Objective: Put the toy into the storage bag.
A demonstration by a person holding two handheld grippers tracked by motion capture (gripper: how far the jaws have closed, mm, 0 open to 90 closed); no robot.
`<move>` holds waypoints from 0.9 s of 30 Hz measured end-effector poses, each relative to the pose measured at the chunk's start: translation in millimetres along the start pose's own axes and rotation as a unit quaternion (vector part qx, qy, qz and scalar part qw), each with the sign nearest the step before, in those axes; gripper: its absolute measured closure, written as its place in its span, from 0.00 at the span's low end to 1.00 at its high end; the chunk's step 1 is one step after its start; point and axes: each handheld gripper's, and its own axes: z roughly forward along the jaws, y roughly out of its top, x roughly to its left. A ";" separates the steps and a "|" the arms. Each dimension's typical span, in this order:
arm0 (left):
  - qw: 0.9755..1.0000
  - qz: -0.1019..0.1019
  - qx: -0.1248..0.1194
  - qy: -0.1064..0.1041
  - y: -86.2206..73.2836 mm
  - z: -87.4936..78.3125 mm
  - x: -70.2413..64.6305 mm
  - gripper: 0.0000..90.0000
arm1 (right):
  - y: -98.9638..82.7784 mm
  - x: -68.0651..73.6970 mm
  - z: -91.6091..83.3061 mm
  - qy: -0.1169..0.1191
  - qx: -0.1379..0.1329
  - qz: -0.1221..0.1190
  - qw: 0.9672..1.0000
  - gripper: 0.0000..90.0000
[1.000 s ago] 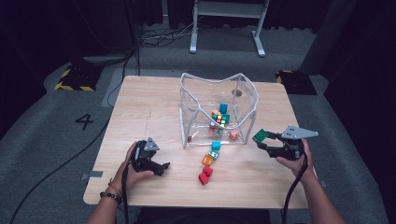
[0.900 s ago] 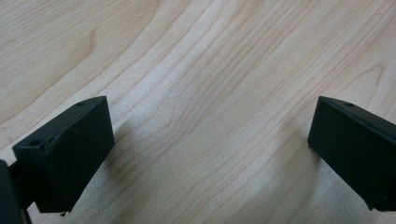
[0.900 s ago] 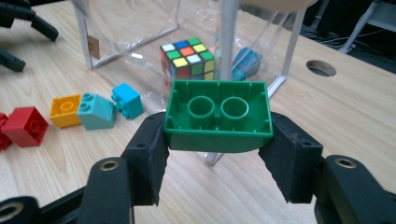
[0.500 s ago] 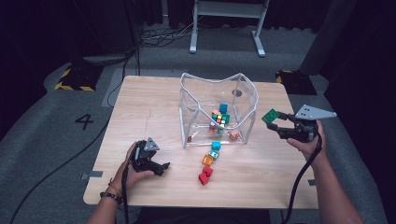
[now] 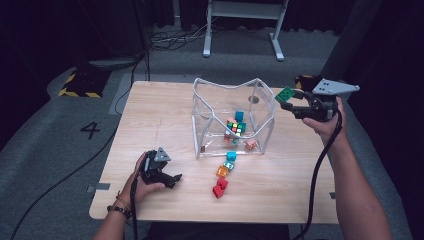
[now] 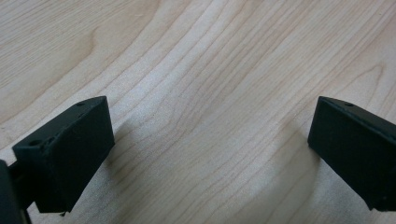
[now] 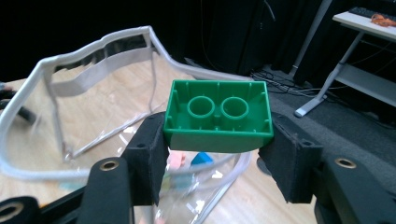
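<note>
My right gripper (image 5: 289,101) is shut on a green toy brick (image 5: 285,93), held in the air just right of the clear bag's (image 5: 265,107) upper right rim. In the right gripper view the green brick (image 7: 217,115) sits bottom-up between the two black pads (image 7: 148,142), above the clear bag (image 7: 88,70). Inside the bag lie a colour cube (image 5: 235,127) and several small blocks. My left gripper (image 5: 175,179) rests on the wooden table (image 5: 165,115) near its front left, its jaws (image 6: 205,154) open over bare wood with nothing between them.
In front of the bag a row of small blocks lies on the table: teal (image 5: 231,156), orange (image 5: 222,171) and red (image 5: 219,188). A white desk frame (image 5: 240,30) stands behind the table. Cables trail over the grey floor at left.
My right gripper has risen and moved back with the green brick, from low at the table's right side to the height of the bag's rim. The left gripper has stayed put.
</note>
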 end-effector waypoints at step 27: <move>1.000 0.002 0.000 0.001 -0.1 0.2 0.0 0.00 | 33.3 -3.4 97.9 0.077 0.073 -0.031 0.994 0.48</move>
